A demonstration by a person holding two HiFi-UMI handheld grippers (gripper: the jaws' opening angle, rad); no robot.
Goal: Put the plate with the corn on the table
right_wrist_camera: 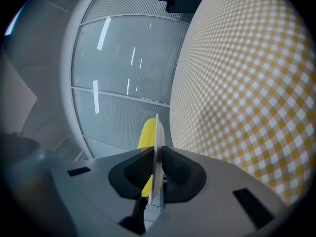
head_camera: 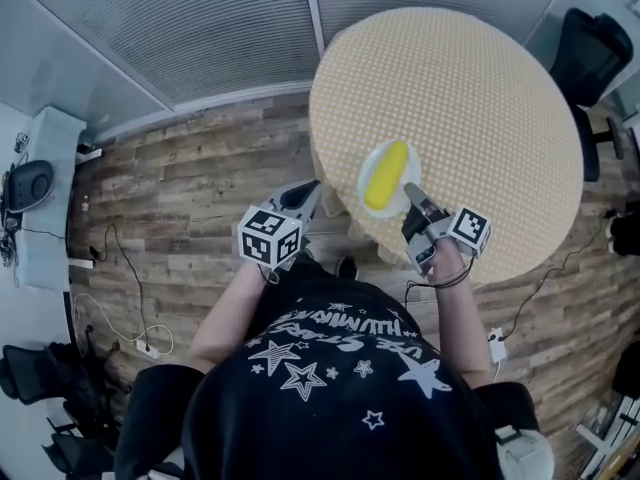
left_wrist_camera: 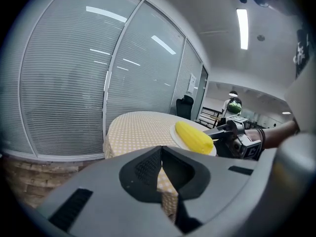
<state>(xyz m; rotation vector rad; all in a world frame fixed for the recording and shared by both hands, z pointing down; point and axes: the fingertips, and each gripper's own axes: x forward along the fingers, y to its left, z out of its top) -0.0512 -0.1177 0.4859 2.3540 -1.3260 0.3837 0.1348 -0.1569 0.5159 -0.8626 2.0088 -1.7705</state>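
The right gripper (head_camera: 414,194) is squeezed tight on the near edge of the white plate (head_camera: 411,170). The yellow corn (head_camera: 386,175) lies on the plate. The plate is over the near left part of the round table (head_camera: 480,108), close to its edge. I cannot tell if the plate's bottom touches the cloth. So I think the job is almost done. What is left is to set the plate down flat and let go.

The left gripper (head_camera: 310,192) is closed with nothing in it. It hangs over the floor, just left of the table.

The plate sits close to the table's edge, so it could tip off. The table has lots of bare room to the far right. A push that way would be safer.
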